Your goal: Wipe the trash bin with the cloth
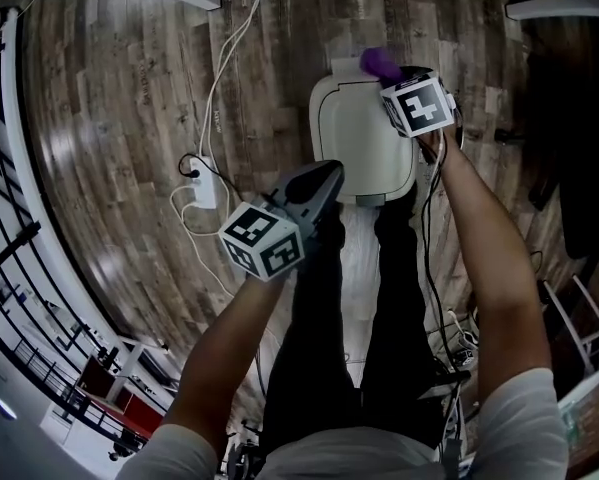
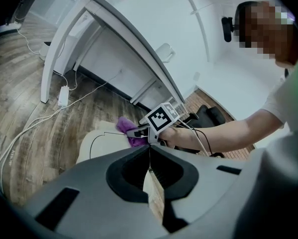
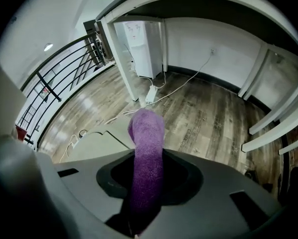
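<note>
Seen from above, a cream trash bin (image 1: pixel 364 138) is standing on a wooden floor (image 1: pixel 129 118). The right gripper (image 1: pixel 394 76) is clasping a purple cloth (image 3: pixel 148 148) between its jaws, and the cloth is poking out at the bin's far edge; whether it is touching the bin is unclear. The left gripper (image 1: pixel 324 180) is hovering over the bin's near left corner, its jaws pressed together on nothing.
</note>
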Tool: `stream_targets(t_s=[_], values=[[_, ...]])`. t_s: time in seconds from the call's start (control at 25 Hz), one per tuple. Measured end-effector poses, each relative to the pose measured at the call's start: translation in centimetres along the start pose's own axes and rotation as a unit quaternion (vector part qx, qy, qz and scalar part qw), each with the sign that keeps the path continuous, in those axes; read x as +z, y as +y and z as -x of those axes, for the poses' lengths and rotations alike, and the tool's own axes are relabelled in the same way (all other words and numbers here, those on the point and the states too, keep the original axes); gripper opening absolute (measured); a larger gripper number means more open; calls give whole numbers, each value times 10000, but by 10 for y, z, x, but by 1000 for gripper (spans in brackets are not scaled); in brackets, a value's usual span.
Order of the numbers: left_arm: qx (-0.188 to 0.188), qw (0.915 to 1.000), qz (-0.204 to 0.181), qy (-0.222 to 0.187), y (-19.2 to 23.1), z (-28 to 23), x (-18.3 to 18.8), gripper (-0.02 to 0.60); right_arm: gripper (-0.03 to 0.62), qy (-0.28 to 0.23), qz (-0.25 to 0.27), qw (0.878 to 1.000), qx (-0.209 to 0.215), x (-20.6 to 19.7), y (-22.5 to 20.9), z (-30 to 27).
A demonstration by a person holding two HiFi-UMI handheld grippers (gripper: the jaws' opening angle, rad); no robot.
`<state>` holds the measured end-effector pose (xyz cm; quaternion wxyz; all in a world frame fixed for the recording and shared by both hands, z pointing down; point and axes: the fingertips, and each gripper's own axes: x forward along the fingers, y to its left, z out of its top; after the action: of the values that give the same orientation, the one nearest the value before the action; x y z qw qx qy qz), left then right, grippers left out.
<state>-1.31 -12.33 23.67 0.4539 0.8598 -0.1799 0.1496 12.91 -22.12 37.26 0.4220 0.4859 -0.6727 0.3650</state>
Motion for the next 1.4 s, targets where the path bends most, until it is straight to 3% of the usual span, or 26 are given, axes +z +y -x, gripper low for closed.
stream_targets(t_s=[0.12, 0.28, 0.56, 1.0, 1.24, 1.4], values=[[8, 10000, -26, 47, -4, -4, -5, 5, 109, 314, -150, 9990, -264, -23, -25, 6], [21, 10000, -45, 78, -9, -6, -9, 5, 109, 908, -333, 9911, -916, -74, -71, 22], [65, 9999, -81, 83, -10, -7, -10, 5, 109, 165, -616, 9941, -873, -65, -78, 49], [180, 9998, -33, -15, 2, 23, -14, 5, 109, -509, -433, 9976, 195, 13, 54, 33], [299, 9994, 77, -138, 17, 49, -16, 5, 109, -472, 223, 9956, 778, 48, 148, 16], [401, 9987, 215, -221, 29, 64, -19, 5, 109, -232, 682, 9911, 1117, 43, 196, 0]])
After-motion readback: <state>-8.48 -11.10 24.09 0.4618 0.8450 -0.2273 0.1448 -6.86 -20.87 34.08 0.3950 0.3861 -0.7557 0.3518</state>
